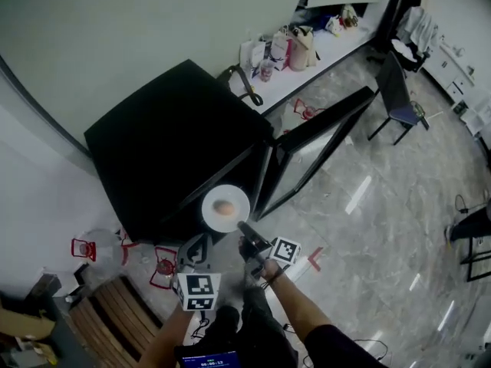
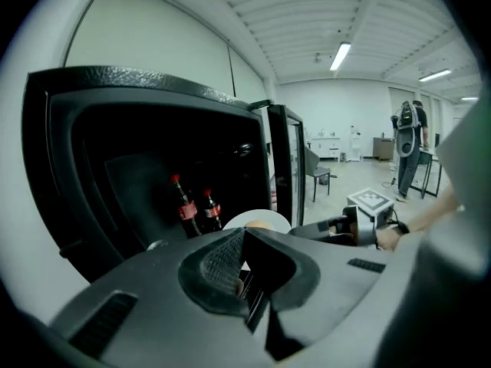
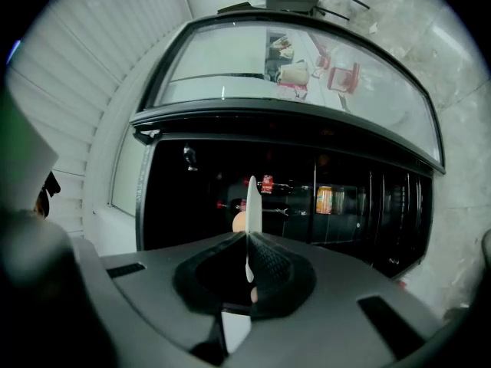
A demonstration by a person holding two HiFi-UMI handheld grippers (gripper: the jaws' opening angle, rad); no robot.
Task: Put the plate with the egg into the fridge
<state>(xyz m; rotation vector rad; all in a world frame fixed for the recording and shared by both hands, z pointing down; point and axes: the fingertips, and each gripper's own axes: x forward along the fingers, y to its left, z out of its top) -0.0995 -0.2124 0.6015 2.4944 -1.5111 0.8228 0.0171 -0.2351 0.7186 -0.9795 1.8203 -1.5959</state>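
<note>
Head view: right tongs (image 1: 243, 227) pinch the plate (image 1: 210, 201) with egg (image 1: 224, 206) before open fridge (image 1: 165, 140) holding bottles (image 2: 184, 205); left tongs (image 1: 196, 245) pressed together

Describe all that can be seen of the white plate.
The white plate is round, smooth and ceramic-looking, with a brown egg lying at its middle. It is held about level in the air before the open black fridge. The right hand-held gripper is shut on its rim.
</note>
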